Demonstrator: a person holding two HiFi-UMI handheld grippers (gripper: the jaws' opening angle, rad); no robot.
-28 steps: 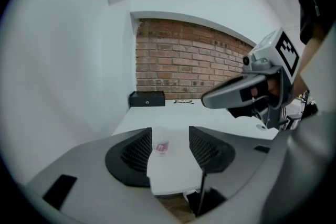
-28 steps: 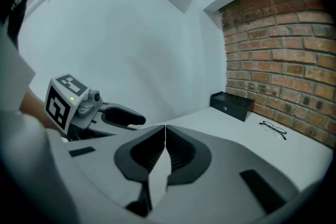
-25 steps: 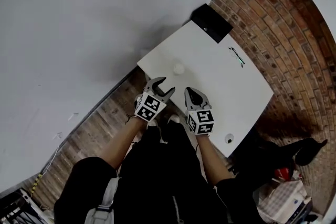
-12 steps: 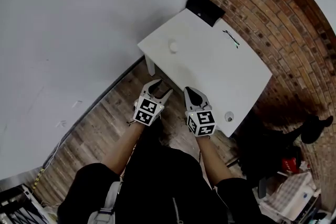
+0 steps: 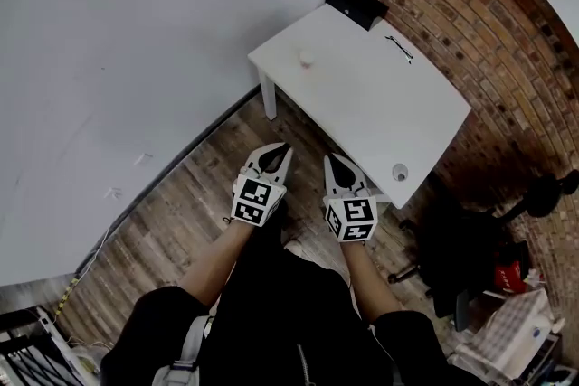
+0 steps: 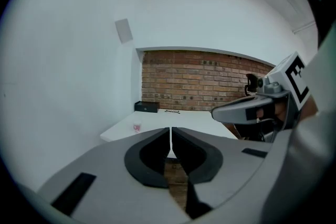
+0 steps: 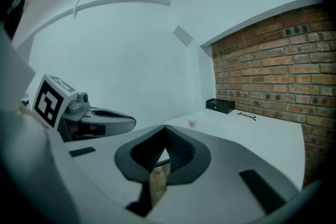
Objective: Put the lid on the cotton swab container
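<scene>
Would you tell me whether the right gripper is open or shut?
Shut: in the right gripper view, the right gripper has its jaw tips touching, with nothing between them.

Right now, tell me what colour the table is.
The table is plain white; the head view shows it best.

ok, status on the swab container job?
Left gripper, right gripper both shut, empty, over the floor, short of the white table. Small container on table's wall side, untouched. Round piece near front edge, maybe the lid. Path clear.
</scene>
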